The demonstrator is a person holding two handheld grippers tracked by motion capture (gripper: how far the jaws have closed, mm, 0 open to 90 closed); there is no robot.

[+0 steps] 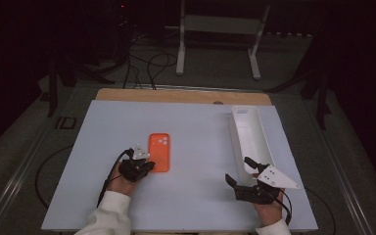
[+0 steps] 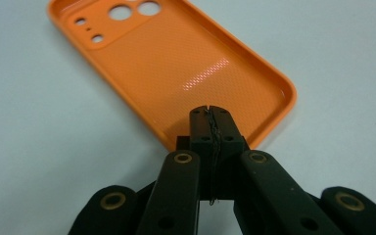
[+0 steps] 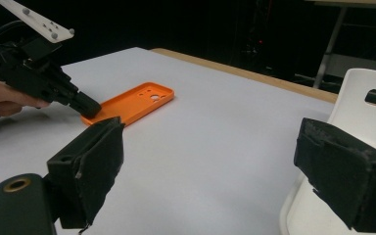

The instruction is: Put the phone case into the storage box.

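My left gripper [image 2: 210, 117], jaws pressed together with nothing between them, sits at the near short end of the orange phone case [image 1: 159, 152], whose long axis runs straight away from me. My right gripper [image 1: 241, 177] stands with jaws apart, well right of the case beside the white tray [image 1: 251, 131], so the left is nearer.

From above my side of the table, the high view looks forward and down across the whole white tabletop [image 1: 191, 196] to the dark floor beyond. The camera on my left gripper [image 2: 210, 122] sits very close, facing down along the jaws onto the orange phone case [image 2: 176, 68]. The right gripper view looks low across the table toward the left, sharing that case [image 3: 132, 104].
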